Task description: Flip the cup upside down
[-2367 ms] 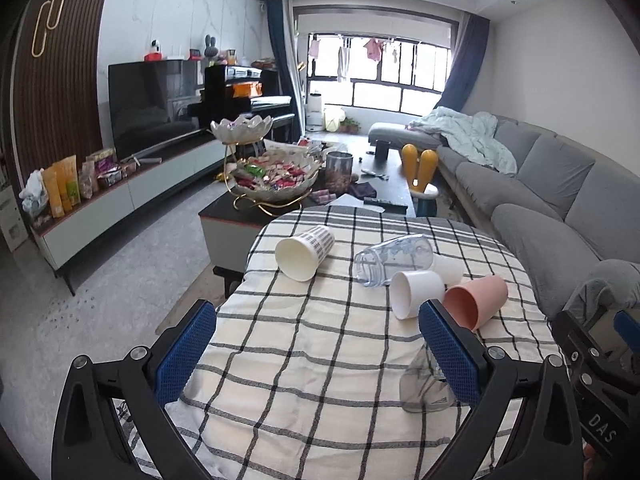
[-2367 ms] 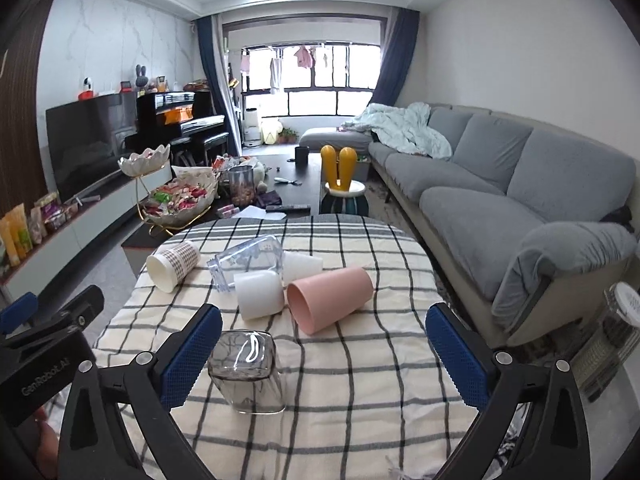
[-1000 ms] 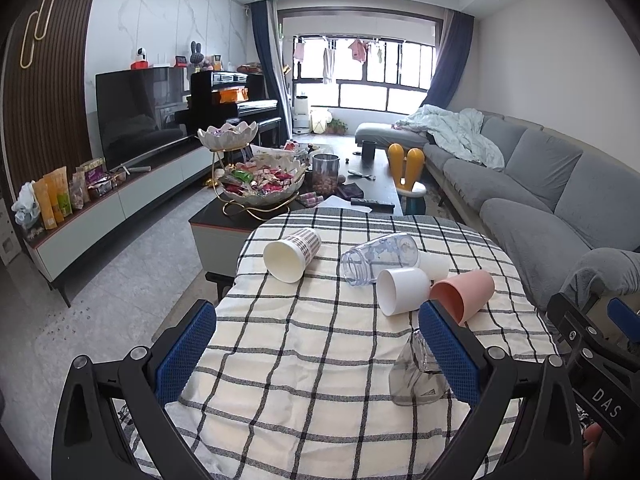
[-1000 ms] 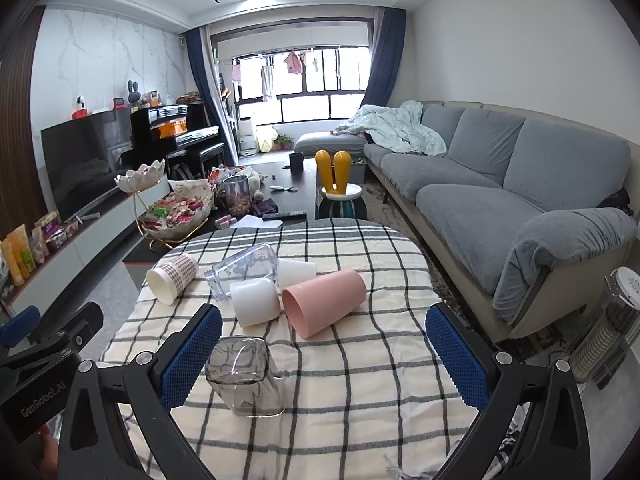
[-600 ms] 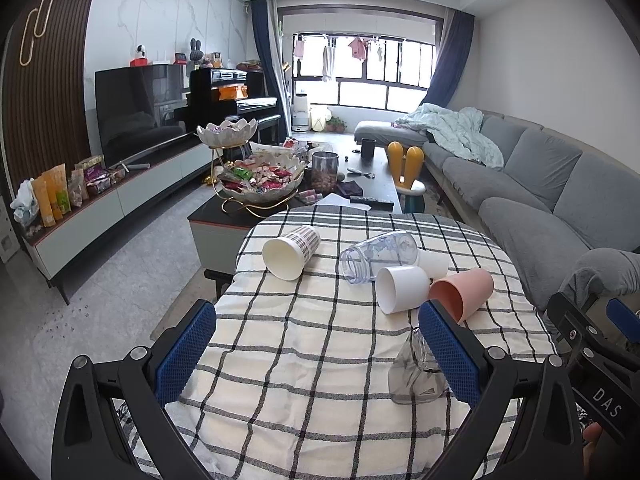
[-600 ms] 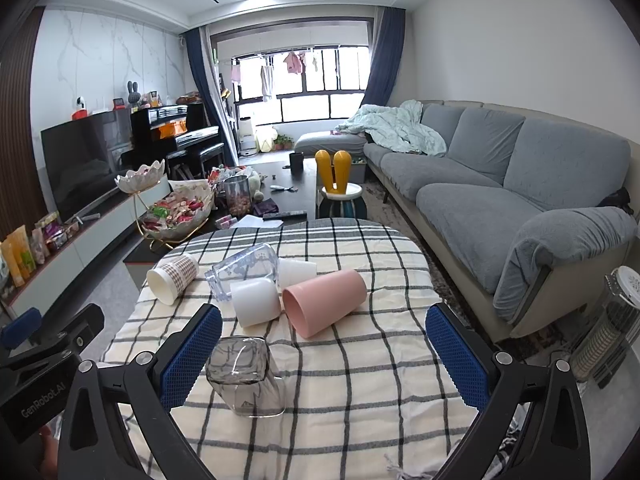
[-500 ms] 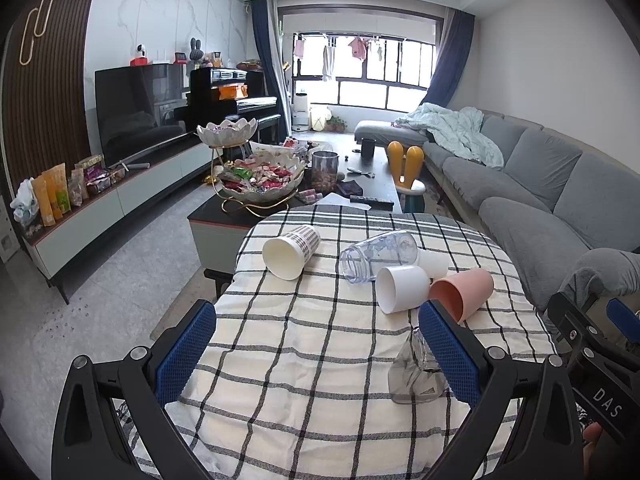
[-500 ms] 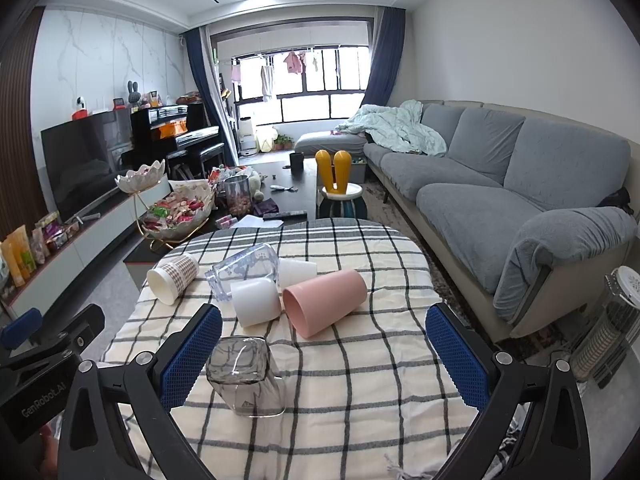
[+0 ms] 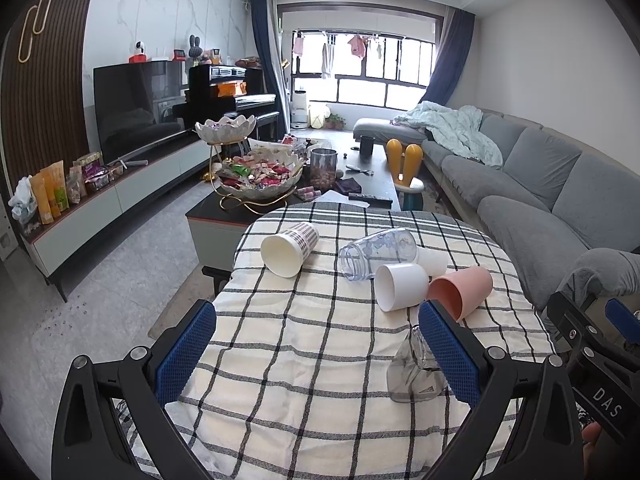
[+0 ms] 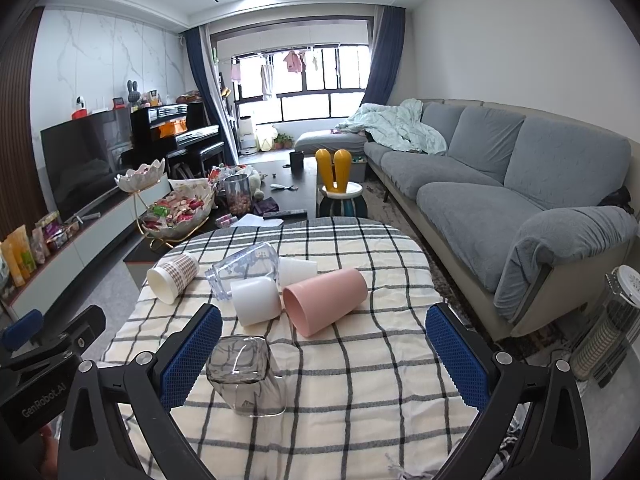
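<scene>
On the checked tablecloth (image 9: 304,344) several cups lie on their sides: a paper cup (image 9: 289,248), a clear plastic cup (image 9: 376,254), a white cup (image 9: 400,286) and a pink cup (image 9: 464,290). A smoky clear glass (image 10: 246,376) stands upside down near the front; in the left wrist view the glass (image 9: 414,372) is partly behind the right finger. My left gripper (image 9: 316,354) is open and empty above the near cloth. My right gripper (image 10: 324,356) is open and empty, the glass just inside its left finger (image 10: 192,356).
A coffee table (image 9: 280,200) with a snack bowl (image 9: 260,180) stands beyond the table. A grey sofa (image 10: 500,184) runs along the right. A TV cabinet (image 9: 100,196) lines the left wall. A small heater (image 10: 608,332) stands at the right.
Both grippers have drawn back slightly and risen since 2.4 s ago; over the last second almost nothing moves. The cups stay where they were.
</scene>
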### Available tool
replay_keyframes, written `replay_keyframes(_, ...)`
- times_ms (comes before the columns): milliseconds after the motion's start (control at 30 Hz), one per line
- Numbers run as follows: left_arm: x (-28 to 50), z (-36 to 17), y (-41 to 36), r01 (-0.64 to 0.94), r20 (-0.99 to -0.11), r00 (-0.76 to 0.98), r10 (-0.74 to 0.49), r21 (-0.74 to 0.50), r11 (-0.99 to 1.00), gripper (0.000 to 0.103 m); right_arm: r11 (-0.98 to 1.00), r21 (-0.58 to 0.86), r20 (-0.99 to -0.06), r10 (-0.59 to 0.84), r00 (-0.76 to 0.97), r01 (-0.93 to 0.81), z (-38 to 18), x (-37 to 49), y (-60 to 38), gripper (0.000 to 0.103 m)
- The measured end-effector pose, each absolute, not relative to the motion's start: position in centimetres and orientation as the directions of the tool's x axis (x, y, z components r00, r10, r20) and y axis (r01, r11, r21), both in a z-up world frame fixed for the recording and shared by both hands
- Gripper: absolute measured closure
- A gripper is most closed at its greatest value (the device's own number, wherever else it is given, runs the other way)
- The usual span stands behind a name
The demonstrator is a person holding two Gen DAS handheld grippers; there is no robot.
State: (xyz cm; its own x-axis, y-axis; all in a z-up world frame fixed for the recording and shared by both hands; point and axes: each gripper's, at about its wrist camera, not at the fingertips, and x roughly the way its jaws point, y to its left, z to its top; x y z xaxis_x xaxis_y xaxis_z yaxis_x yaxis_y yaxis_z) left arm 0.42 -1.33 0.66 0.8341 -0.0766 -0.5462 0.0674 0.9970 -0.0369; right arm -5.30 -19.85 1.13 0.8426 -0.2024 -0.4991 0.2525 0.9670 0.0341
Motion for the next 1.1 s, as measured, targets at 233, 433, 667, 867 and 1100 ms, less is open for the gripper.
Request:
replay_keyframes(233,0.47,0.58,-1.24,0.068,-0.544,0.835,-0.077,-0.037,0.997,0.000,0.967,0.036,-0.500,-0.202,0.842,0.253,1.12,-5.27,-19.93,0.001)
replay_keyframes(433,0.46,0.57,-1.24,0.067,-0.546,0.835,-0.077,-0.038,0.997,0.000,0.967,0.036,-0.501,-0.202,0.842,0.253,1.13,-5.26,-19.98,0.001)
replay_keyframes(667,0.44,0.57,-1.23,0.068,-0.546,0.834,-0.078,-0.038,0.997,0.000,0.967,0.036,-0.501,-0.202,0.841,0.254,1.16,-5.28,-19.98,0.001)
replay_keyframes(867,0.45,0.57,-1.24,0.068,-0.547,0.834,-0.077,-0.037,0.997,0.000,0.967,0.038,-0.502,-0.201,0.841,0.254,1.17,-5.28,-20.04,0.001)
replay_keyframes(1100,0.49,0.54,-1.15,0.063,-0.548,0.833,-0.072,-0.035,0.997,0.000,0.967,0.038,-0.502,-0.201,0.841,0.253,1.17,-5.25,-20.11,0.001)
